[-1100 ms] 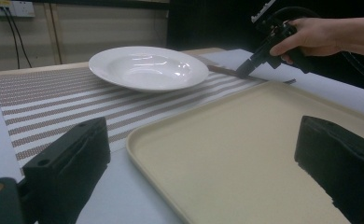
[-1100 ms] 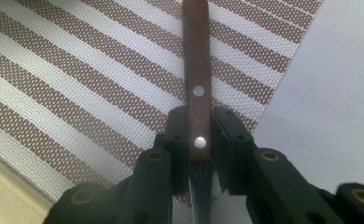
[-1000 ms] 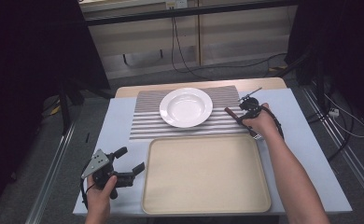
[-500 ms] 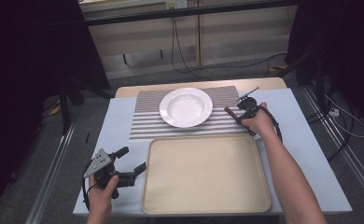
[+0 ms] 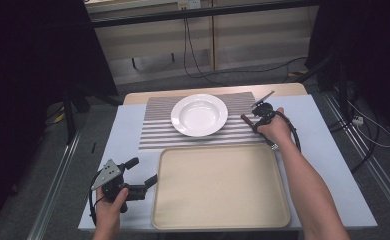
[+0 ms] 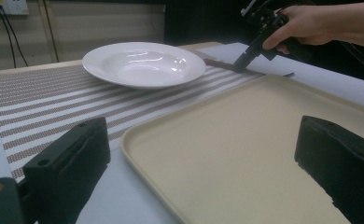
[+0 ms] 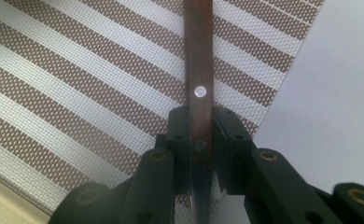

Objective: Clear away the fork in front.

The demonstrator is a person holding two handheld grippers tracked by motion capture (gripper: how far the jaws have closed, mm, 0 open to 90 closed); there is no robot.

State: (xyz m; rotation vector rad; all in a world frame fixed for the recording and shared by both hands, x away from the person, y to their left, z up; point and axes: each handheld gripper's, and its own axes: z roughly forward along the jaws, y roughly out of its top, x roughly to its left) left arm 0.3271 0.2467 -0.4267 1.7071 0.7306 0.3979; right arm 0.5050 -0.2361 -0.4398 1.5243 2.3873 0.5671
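A knife with a brown wooden handle [image 7: 199,60] lies along the right end of the striped placemat [image 5: 155,130], and my right gripper [image 7: 199,121] is shut on the handle. From above, the right gripper [image 5: 255,121] sits just right of the white plate [image 5: 199,114], the knife [image 5: 247,120] low over the mat. My left gripper [image 5: 143,171] is open and holds nothing, at the near left corner of the beige tray [image 5: 218,185]. In the left gripper view, its jaws [image 6: 203,149] frame the tray's corner, with the plate [image 6: 143,64] and right gripper [image 6: 250,51] beyond.
The placemat [image 7: 77,84] lies across the back of the pale blue table [image 5: 328,150], and the tray [image 6: 245,140] takes up the near middle. A cable [image 5: 295,140] trails from the right gripper. Dark floor and rails surround the table.
My left gripper has drifted slightly toward the near edge, still open. The right gripper keeps its hold on the knife in almost the same spot.
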